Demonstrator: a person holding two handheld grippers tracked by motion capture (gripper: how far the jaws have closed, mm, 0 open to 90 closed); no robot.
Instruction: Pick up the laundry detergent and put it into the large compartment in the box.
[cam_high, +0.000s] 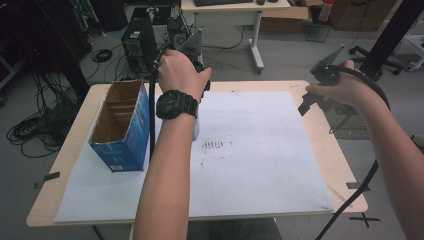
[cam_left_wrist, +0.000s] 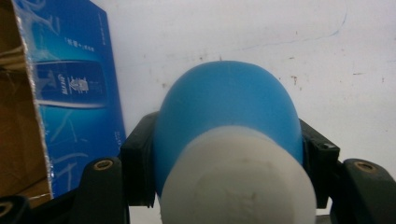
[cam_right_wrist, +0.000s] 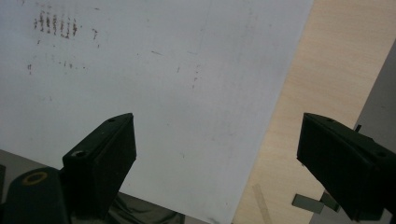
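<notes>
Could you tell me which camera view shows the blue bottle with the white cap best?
The left gripper view: the blue bottle sits close up between the left tongs. The high view gives just a blue sliver behind the wrist. The right gripper view faces the white sheet.

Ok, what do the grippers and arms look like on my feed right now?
Both grippers have thick black block jaws with brass-coloured screw bushings. The left gripper and right gripper each trail a black cable; a grey three-cornered plate tops the left one. Forearms are bare, no sleeves. The left wrist wears a chunky black watch.

A blue bottle (cam_left_wrist: 226, 112) with a white cap hangs just beside the open blue carton (cam_left_wrist: 74, 93).
</notes>
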